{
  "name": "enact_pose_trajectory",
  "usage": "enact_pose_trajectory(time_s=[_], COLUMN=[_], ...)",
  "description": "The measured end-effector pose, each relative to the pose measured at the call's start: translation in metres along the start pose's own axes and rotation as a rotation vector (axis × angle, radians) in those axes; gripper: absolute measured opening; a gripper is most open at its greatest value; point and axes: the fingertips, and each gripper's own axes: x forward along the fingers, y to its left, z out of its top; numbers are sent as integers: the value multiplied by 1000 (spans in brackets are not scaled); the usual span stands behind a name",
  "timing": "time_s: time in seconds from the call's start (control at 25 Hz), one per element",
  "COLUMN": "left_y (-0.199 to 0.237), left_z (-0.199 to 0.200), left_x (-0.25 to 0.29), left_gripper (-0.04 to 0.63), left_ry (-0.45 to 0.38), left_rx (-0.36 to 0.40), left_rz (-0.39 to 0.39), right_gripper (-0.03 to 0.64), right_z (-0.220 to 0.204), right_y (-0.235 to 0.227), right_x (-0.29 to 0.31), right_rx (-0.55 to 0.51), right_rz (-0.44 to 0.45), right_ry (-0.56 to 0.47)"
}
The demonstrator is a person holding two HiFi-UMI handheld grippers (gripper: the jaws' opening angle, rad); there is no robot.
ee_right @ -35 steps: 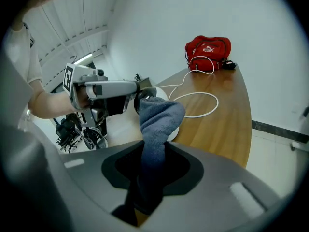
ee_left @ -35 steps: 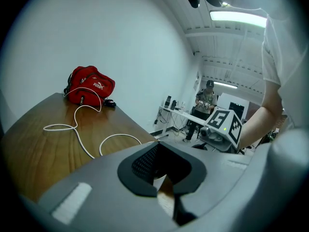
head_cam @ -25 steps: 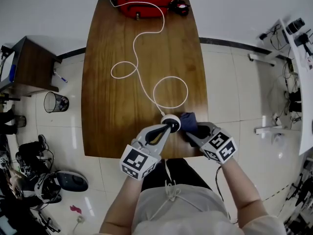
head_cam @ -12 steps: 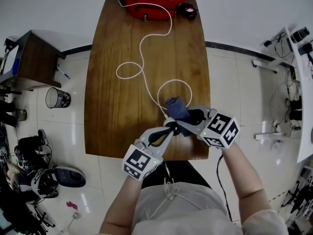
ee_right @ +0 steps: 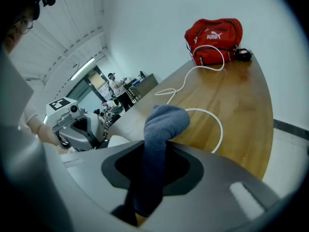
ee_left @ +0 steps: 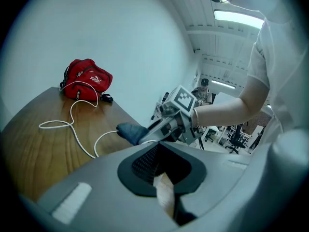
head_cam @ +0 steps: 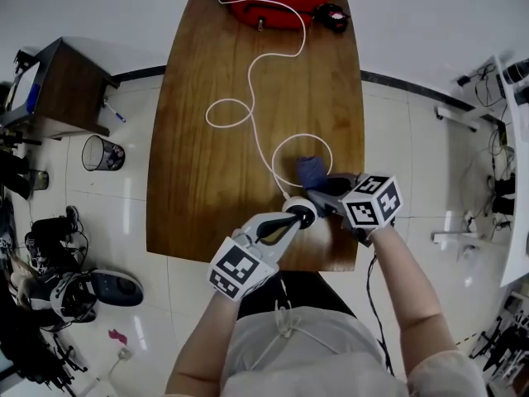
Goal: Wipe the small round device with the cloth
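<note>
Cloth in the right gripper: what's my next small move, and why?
Probably drag the cloth toward you over the small round device: the right gripper holds it just beyond the device, and the left gripper pins the device at the table edge.

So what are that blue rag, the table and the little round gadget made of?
The rag: soft fabric, looks like terry; fuzzy nap, drooping folds. The table: wood or wood veneer, semi-gloss; grain streaks and reflections. The round gadget: probably plastic, smooth white shell with a dark centre; too small to be sure.
</note>
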Motion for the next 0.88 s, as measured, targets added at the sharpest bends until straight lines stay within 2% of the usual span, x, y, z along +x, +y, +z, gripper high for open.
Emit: enact_pose_trajectory(time_s=[0.16, 0.32, 0.48, 0.56, 0.68, 0.8, 0.88], left_y=[0, 0, 0, 0, 0, 0, -1], left_z=[1, 1, -1, -2, 0, 2, 2], left_x=[1, 1, 3, 3, 3, 4, 4], left_gripper=[6, 6, 6, 6, 6, 6, 6], left_ry=[5, 5, 21, 30, 24, 15, 14], left_rx=[8, 8, 18, 12, -5, -9, -12], left_rz=[5, 11, 17, 14, 6, 4, 3], right_gripper=[108, 107, 107, 107, 107, 107, 107], right_z=[-28, -50, -18, 16, 61, 66, 55], right_y=[-15, -21, -16, 6, 56, 80, 77], right_x=[12, 12, -8, -22, -30, -12, 7], right_rx=[70, 39, -45, -95, -236, -393, -434], right_rz=[1, -51, -72, 2, 182, 277, 302], right_ry=[20, 90, 91, 54, 60, 176, 271])
